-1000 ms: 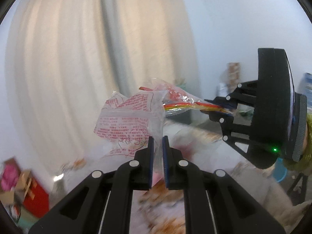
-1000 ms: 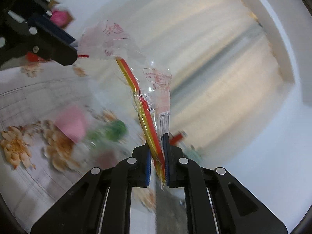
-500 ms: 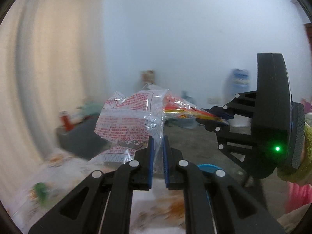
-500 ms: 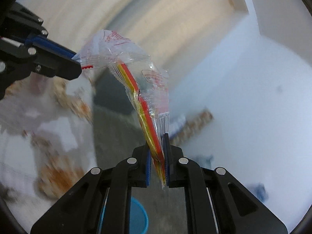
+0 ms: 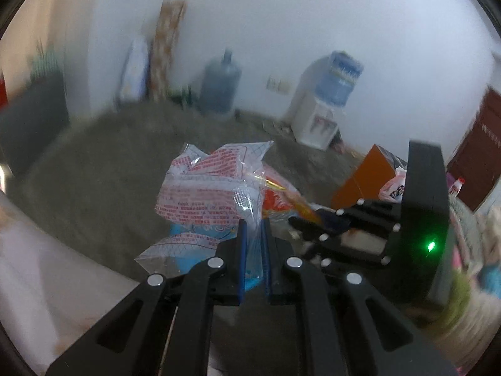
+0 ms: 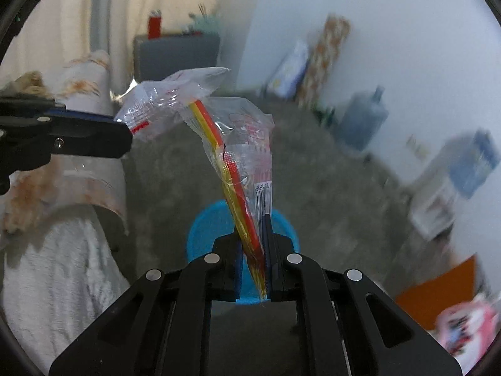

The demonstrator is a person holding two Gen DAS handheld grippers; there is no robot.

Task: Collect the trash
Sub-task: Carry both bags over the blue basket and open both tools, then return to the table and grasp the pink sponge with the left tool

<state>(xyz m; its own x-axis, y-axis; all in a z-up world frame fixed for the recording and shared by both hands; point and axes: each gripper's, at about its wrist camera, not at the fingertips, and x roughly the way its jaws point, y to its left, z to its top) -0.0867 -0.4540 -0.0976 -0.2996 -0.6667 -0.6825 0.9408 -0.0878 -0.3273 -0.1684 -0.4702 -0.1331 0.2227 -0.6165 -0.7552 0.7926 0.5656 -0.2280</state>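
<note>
A crumpled clear plastic wrapper (image 5: 206, 188) with red print hangs in the air between both grippers. My left gripper (image 5: 253, 228) is shut on its printed end. My right gripper (image 6: 253, 228) is shut on the end with the red and yellow stripe (image 6: 231, 169). In the left wrist view the right gripper (image 5: 296, 222) comes in from the right. The right wrist view has the left gripper (image 6: 125, 134) reaching in from the left. A round blue bin (image 6: 213, 228) stands on the floor straight below the wrapper, partly hidden by it and by my fingers; it shows through the plastic (image 5: 191, 250).
A table edge with a floral cloth (image 6: 78, 172) and a white fluffy cover (image 6: 56, 266) lie to the left. On the grey floor (image 5: 94, 172) stand a water jug (image 5: 219, 84), a water dispenser (image 5: 325, 106) and an orange box (image 5: 366, 181) along the walls.
Both grippers swung away from the table and tipped downward, carrying the wrapper between them. The curtain and tabletop left the view; the floor and blue bin now lie beneath.
</note>
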